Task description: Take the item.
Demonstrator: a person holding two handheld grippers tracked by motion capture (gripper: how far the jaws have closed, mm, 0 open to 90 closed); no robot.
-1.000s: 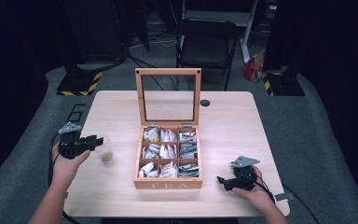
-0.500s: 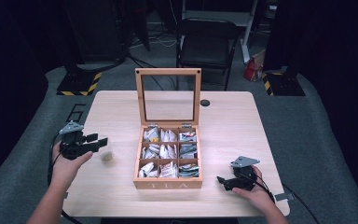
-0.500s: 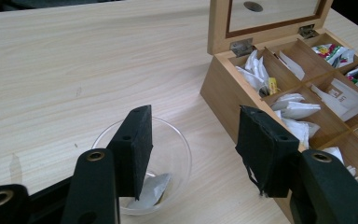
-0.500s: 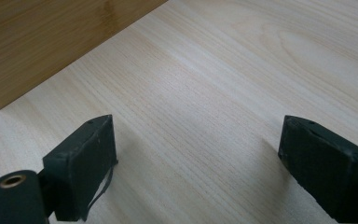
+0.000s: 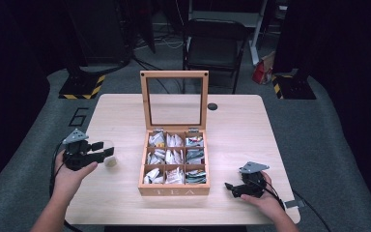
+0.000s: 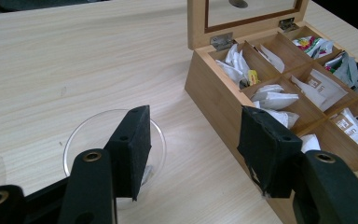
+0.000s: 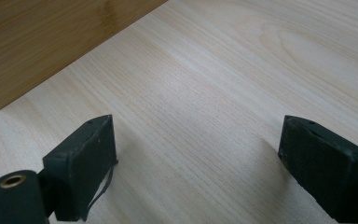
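Since the earlier frame, the left gripper [image 5: 107,153] is spreading its jaws wide, empty, above the clear glass cup [image 6: 114,144] standing left of the tea box [image 5: 175,189]. Cup is judged light, slippery, fragile: grip across its rim; right gripper [image 5: 232,188] is resting wide, empty

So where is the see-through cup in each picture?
High view: the clear cup stands on the table, left of the wooden tea box, at the left gripper tips.
Left gripper view: lower left, partly behind the near jaw.
Right gripper view: not in it.
Shared landmark: the tea box; its side is at top left.
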